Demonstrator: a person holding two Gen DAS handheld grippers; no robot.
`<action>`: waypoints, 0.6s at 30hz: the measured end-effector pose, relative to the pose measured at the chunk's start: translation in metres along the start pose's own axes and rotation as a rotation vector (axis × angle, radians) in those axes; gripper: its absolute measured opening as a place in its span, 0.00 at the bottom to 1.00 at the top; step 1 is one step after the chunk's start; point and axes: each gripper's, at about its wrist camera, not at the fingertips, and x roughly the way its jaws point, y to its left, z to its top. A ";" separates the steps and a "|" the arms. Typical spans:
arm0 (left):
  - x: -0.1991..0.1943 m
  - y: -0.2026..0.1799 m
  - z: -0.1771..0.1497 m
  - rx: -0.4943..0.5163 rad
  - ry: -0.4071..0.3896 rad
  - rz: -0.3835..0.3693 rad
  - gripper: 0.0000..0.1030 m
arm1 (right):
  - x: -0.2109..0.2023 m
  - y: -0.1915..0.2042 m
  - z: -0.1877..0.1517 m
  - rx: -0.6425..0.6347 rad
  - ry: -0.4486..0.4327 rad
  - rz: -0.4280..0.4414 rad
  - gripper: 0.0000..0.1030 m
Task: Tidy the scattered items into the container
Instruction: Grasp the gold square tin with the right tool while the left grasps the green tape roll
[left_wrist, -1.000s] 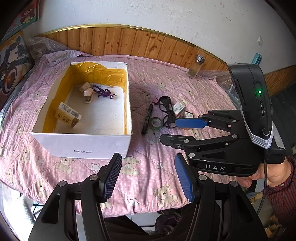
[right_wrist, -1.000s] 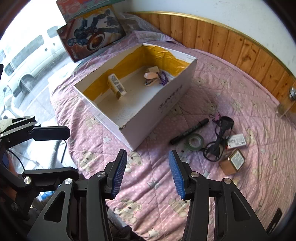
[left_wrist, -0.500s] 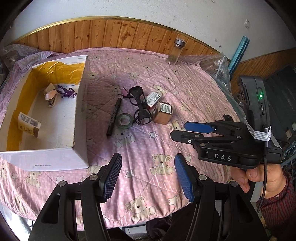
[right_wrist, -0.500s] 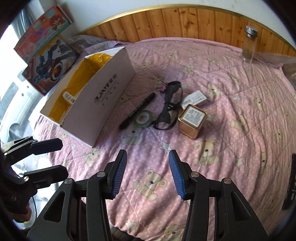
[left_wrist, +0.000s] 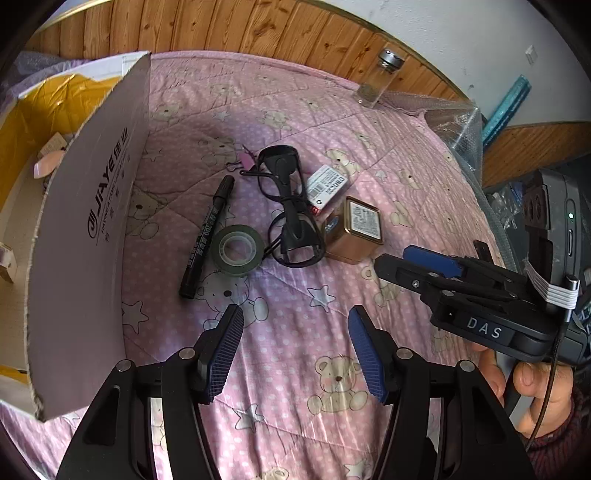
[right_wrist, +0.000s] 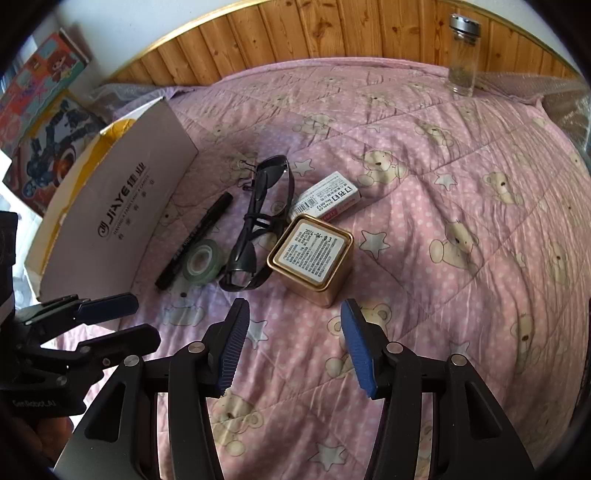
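Note:
A white cardboard box (left_wrist: 92, 206) (right_wrist: 122, 218) with a yellow lining stands at the left. Right of it on the pink quilt lie a black marker (left_wrist: 207, 230) (right_wrist: 195, 238), a roll of tape (left_wrist: 238, 249) (right_wrist: 202, 262), black glasses (left_wrist: 290, 210) (right_wrist: 258, 218), a white staples box (left_wrist: 327, 184) (right_wrist: 327, 195) and a gold tin (left_wrist: 354, 230) (right_wrist: 314, 254). My left gripper (left_wrist: 295, 350) hangs open just before the tape and marker. My right gripper (right_wrist: 291, 343) is open right in front of the gold tin, and it also shows at the right of the left wrist view (left_wrist: 417, 260).
A glass jar (left_wrist: 376, 79) (right_wrist: 461, 55) with a metal lid stands at the back by the wooden panelling (right_wrist: 332, 33). Boxed toys (right_wrist: 40, 122) lean at the far left. A hand (left_wrist: 535, 387) holds the right gripper's handle. Small items (left_wrist: 46, 162) lie inside the box.
Both grippers have swung from the box to the right and come down close to the scattered items, which look much larger. Both stay open.

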 end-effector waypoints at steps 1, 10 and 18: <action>0.007 0.004 0.002 -0.022 0.011 -0.007 0.59 | 0.005 0.000 0.003 -0.032 0.013 -0.007 0.54; 0.038 0.033 0.021 -0.121 -0.002 0.030 0.59 | 0.038 0.002 0.031 -0.405 0.137 -0.022 0.58; 0.059 0.050 0.037 -0.113 0.014 0.034 0.59 | 0.063 0.011 0.046 -0.567 0.177 0.081 0.59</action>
